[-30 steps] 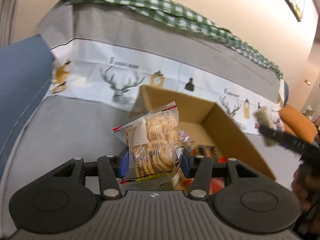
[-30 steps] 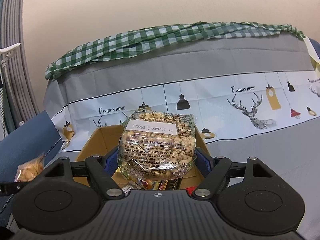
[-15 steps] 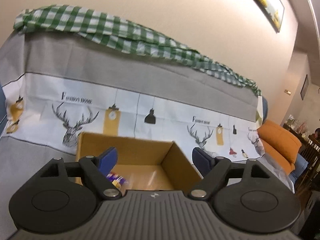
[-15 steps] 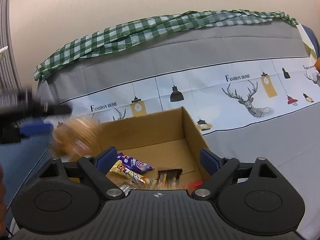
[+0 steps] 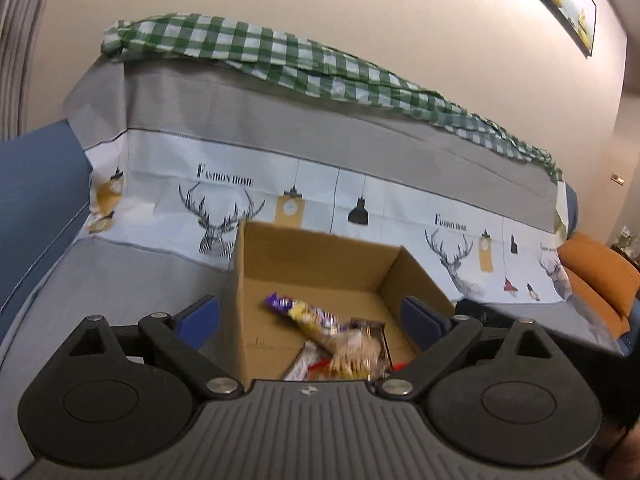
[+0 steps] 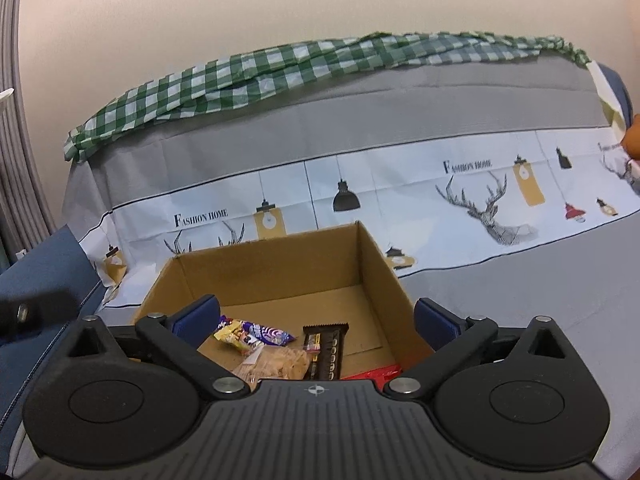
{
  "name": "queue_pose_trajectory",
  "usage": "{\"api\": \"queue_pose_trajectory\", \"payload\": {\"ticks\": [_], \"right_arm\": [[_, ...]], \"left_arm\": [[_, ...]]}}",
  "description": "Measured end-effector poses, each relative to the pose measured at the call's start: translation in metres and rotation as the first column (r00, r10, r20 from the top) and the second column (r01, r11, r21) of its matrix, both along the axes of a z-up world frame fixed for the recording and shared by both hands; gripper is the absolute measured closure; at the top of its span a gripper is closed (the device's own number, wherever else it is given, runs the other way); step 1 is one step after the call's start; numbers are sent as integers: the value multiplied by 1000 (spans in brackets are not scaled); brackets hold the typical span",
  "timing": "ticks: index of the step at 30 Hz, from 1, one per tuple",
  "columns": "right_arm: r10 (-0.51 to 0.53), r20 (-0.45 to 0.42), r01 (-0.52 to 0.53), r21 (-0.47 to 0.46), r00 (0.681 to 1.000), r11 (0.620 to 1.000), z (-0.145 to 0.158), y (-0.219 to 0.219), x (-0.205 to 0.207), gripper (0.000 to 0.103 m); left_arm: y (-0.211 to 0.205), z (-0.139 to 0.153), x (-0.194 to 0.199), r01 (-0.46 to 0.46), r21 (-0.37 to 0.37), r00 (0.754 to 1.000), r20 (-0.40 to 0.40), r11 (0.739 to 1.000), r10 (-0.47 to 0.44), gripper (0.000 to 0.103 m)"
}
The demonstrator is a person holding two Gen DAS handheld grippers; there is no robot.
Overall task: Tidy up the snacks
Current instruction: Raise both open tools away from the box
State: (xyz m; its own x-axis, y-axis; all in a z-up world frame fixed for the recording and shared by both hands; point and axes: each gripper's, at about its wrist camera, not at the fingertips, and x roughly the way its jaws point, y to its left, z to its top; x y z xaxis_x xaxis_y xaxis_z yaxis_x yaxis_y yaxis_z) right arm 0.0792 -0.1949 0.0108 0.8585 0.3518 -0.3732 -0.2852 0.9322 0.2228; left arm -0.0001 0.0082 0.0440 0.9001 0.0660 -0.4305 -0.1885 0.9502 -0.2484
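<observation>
An open cardboard box (image 5: 320, 256) (image 6: 288, 264) stands on the grey sofa seat. Inside lie several snacks: a purple and yellow wrapper (image 5: 304, 312) (image 6: 252, 334), a clear bag of biscuits (image 5: 354, 354) (image 6: 280, 364), a dark chocolate bar (image 6: 326, 352) and a red packet (image 6: 376, 372). My left gripper (image 5: 312, 316) is open and empty, held over the box's near edge. My right gripper (image 6: 316, 316) is open and empty, also over the box's near side.
The sofa back carries a grey and white cover printed with deer and lamps (image 6: 480, 200), with a green checked cloth (image 5: 280, 56) along its top. An orange cushion (image 5: 592, 272) lies at the right. A blue armrest (image 5: 36, 200) is at the left.
A second ago each gripper was shut on a bag of snacks above the box. Both have opened, and the bags have dropped into the box. Both grippers stay over it.
</observation>
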Motion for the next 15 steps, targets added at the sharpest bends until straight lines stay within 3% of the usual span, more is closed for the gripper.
{"api": "queue_pose_trajectory", "payload": {"ticks": [5, 9, 15], "right_arm": [[-36, -2, 36, -16, 999, 999, 3, -3, -12, 1], [-42, -19, 41, -61, 999, 997, 4, -3, -26, 1], [-33, -27, 30, -102, 999, 994, -2, -19, -70, 1]], "left_arm": [[-5, -18, -32, -29, -33, 998, -53, 999, 27, 3], [-10, -45, -49, -25, -91, 986, -166, 995, 10, 1], [-26, -62, -63, 51, -64, 972, -227, 997, -64, 0]]}}
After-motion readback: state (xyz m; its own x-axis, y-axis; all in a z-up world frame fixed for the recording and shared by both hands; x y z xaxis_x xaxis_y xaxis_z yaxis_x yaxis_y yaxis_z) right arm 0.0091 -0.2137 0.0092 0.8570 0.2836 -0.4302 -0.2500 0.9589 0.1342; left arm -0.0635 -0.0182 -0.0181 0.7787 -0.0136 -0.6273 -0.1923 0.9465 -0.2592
